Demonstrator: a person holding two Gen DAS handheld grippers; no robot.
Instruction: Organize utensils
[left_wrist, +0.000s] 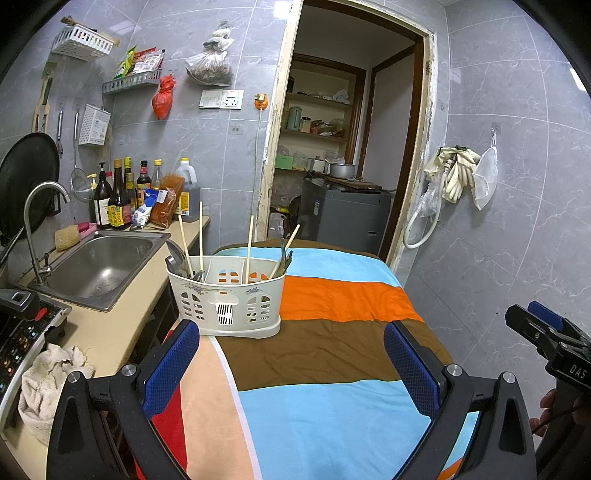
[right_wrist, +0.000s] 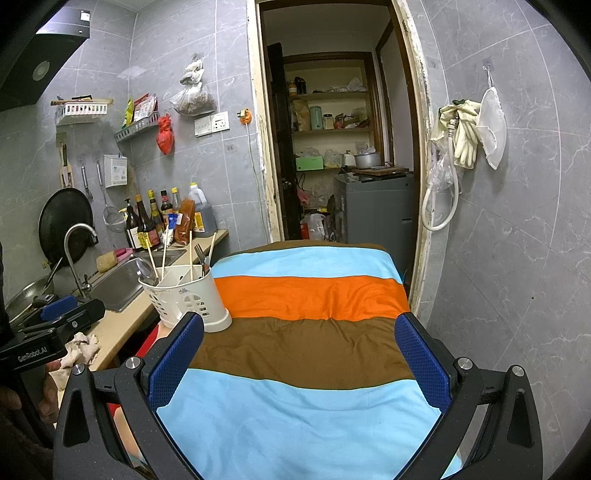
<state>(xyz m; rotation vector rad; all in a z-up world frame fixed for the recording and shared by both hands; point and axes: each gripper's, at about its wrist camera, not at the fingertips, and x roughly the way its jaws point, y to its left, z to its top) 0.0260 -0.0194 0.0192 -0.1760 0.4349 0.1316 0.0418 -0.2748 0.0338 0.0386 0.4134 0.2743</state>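
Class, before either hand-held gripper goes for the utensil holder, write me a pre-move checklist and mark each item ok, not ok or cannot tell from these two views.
1. Left hand-held gripper open and empty: ok.
2. Right hand-held gripper open and empty: ok.
3. Utensil holder upright on the striped cloth: ok.
4. Chopsticks gathered in one compartment: not ok, they stand spread across several.
5. Spoons and fork sorted by type: cannot tell, the holder's wall hides much of them.
6. No loose utensils lying on the cloth: ok.
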